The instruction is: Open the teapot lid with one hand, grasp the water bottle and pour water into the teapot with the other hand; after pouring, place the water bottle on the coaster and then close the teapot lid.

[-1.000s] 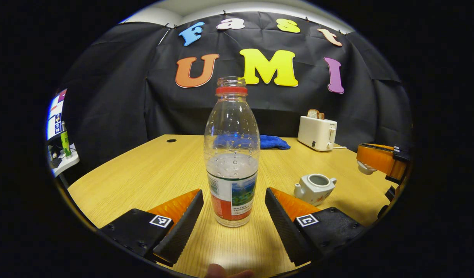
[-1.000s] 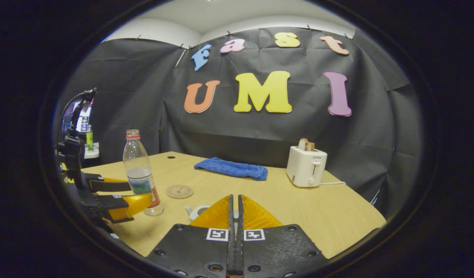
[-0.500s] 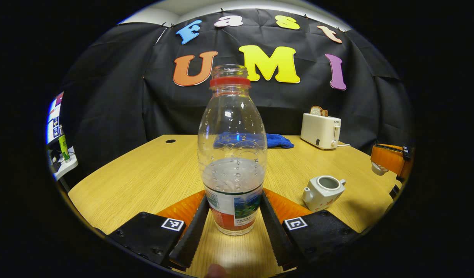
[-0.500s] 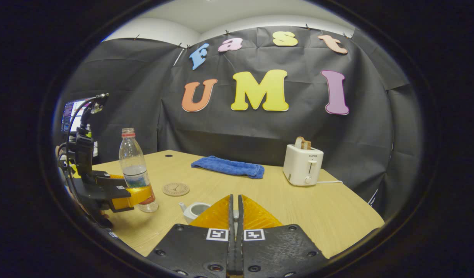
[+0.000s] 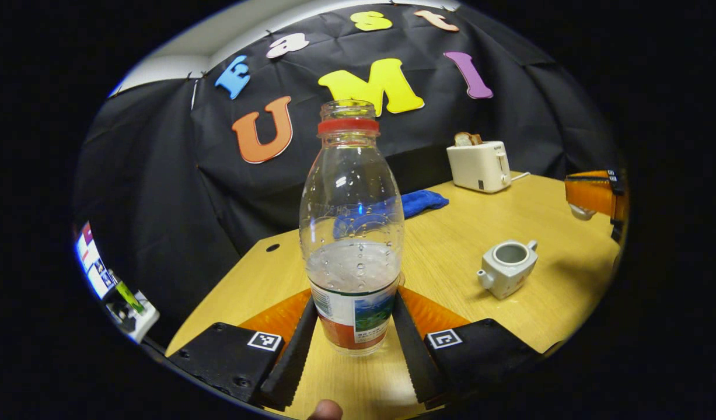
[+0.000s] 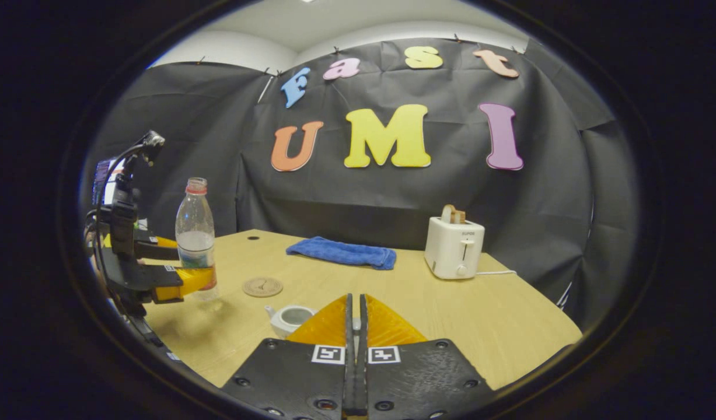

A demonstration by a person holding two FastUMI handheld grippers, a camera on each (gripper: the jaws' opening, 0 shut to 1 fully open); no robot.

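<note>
No legible text: water bottle label and toaster mark (tiny print) blur out

- The left gripper view is taken from low over the counter, along the left hand-held gripper; it is tilted, so the counter slopes; the water bottle is seen very near, at the centre.
- The right gripper view is taken from above the counter's near edge, along the right hand-held gripper, level and facing the booth's wall; the bottle is seen farther off, at the left.
- Shared by both: the teapot, the blue cloth, the toaster and the counter.
</note>
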